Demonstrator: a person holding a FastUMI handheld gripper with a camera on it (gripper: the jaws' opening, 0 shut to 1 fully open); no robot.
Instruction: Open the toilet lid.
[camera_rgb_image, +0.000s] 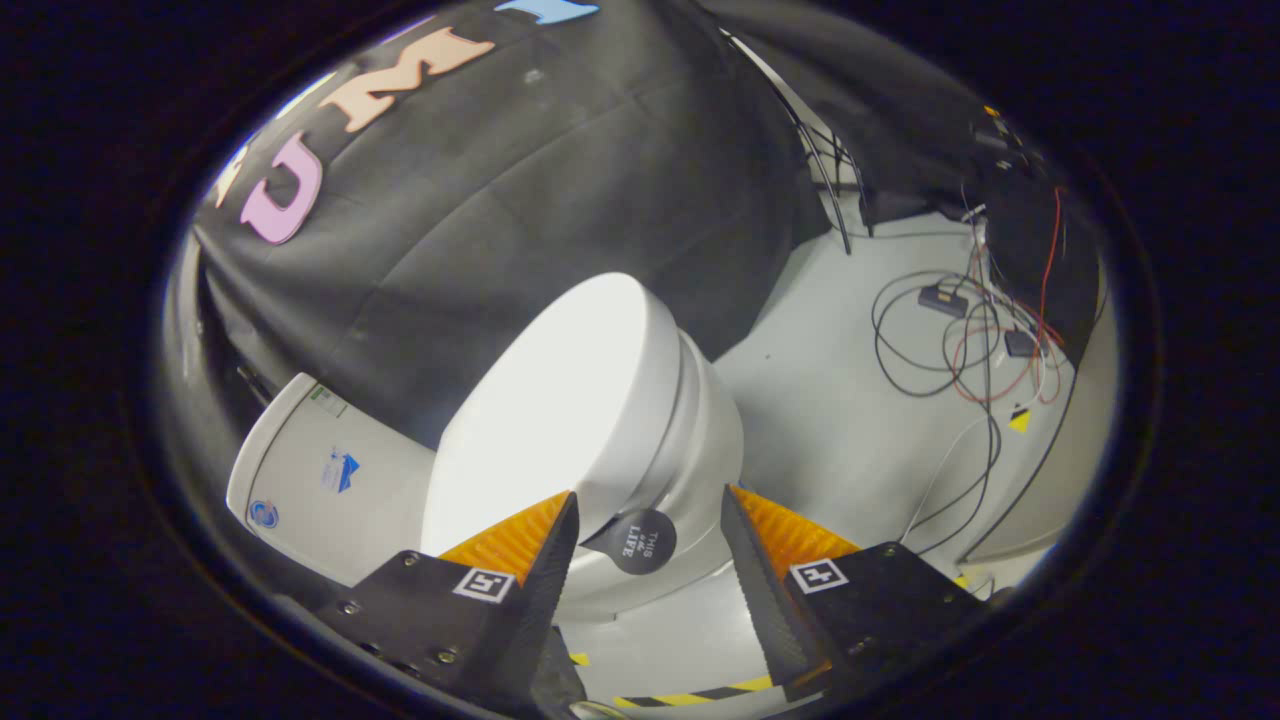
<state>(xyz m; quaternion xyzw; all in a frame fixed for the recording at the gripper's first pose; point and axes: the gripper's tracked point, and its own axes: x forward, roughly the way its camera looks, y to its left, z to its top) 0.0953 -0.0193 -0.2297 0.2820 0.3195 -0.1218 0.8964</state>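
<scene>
A white toilet stands on a pale floor, seen tilted. Its lid (560, 400) looks to lie down over the seat and bowl (710, 450). A round black tab (642, 541) sticks out from the lid's front edge. My gripper (648, 495) is open, with one finger on each side of that tab. The tab sits between the fingers, touching neither. The left fingertip (560, 530) is close to the lid's rim, and the right fingertip (740, 530) stands off beside the bowl.
The white tank (320, 480) with stickers is behind the lid, against the black cloth wall (500, 200). Loose black and red cables (960, 340) and small boxes lie on the floor beyond the bowl. Black-and-yellow tape (690, 693) marks the floor under the fingers.
</scene>
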